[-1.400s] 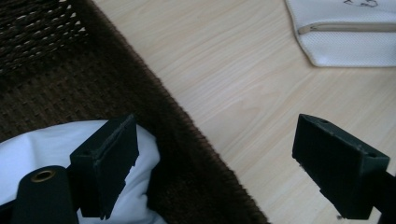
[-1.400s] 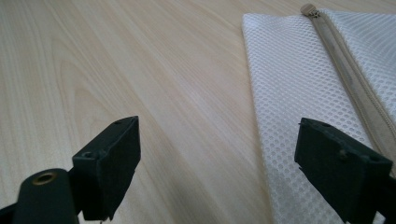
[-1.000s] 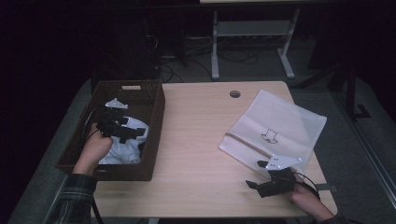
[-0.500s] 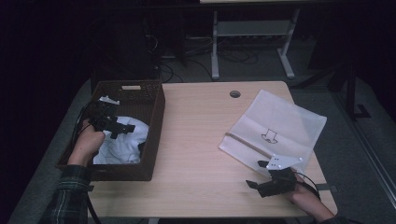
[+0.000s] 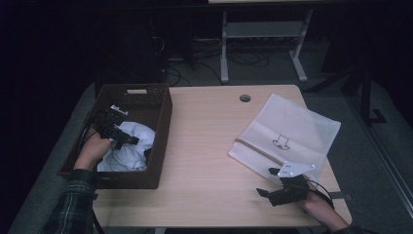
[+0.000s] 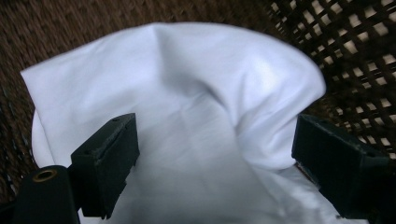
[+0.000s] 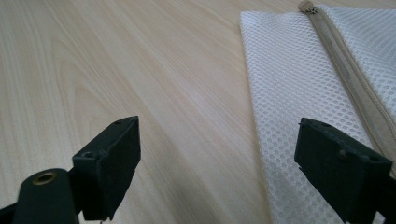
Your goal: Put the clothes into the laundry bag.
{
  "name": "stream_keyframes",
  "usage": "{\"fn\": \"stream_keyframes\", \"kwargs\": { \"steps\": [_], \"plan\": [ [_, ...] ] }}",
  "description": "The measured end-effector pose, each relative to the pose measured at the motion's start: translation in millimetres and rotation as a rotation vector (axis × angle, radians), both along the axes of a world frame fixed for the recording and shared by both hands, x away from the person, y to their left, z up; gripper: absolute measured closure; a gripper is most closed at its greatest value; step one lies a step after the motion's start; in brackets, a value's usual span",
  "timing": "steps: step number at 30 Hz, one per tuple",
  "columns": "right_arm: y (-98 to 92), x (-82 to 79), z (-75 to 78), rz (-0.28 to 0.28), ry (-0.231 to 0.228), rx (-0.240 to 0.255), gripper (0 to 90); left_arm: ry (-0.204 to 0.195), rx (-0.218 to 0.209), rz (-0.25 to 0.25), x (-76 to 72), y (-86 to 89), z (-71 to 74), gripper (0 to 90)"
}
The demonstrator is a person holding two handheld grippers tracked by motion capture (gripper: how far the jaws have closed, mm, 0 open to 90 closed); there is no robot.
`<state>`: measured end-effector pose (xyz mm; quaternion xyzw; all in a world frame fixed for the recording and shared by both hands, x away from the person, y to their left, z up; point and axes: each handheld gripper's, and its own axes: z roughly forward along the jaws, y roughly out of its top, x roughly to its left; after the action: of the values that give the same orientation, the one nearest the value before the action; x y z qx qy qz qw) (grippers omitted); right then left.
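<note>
A crumpled white cloth [image 5: 127,148] lies inside the dark woven basket [image 5: 160,122] at the left end of the bench [image 5: 209,146]. The left tongs [image 5: 127,140] hang over it, jaws spread wide with the cloth [image 6: 187,116] between them but not pinched. Well apart, at the bench's near right edge, the right tongs [image 5: 267,183] rest low, jaws spread, nothing between them, just beside the white mesh bag [image 5: 287,131] with its zipper [image 7: 355,88].

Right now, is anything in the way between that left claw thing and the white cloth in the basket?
Nothing visible. The left gripper hangs with open jaws right over the white cloth, inside the brown woven basket. Only bare cloth lies between the jaws; no pad presses on it yet.
</note>
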<state>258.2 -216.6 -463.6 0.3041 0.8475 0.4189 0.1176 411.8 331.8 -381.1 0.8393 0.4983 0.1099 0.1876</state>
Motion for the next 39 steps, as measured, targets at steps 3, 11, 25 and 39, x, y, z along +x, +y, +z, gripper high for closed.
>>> {"fn": "stream_keyframes", "kwargs": {
  "steps": [3,11,25,39],
  "plan": [
    [-0.1,-0.1,0.0,0.0,0.0,0.0,13.6,0.018,0.001,0.009,2.0,2.5,-6.3,15.8],
    [-0.1,0.0,-0.4,0.001,-0.001,-0.002,13.6,0.066,0.018,0.038,3.8,9.7,-25.9,15.7],
    [0.8,-0.2,-1.5,0.006,0.003,-0.01,13.7,0.131,0.014,0.05,5.8,11.0,-50.6,3.5],
    [1.5,-0.9,-2.6,0.009,0.006,-0.014,13.7,0.106,0.043,0.027,2.7,6.4,-59.5,0.0]
  ]
}}
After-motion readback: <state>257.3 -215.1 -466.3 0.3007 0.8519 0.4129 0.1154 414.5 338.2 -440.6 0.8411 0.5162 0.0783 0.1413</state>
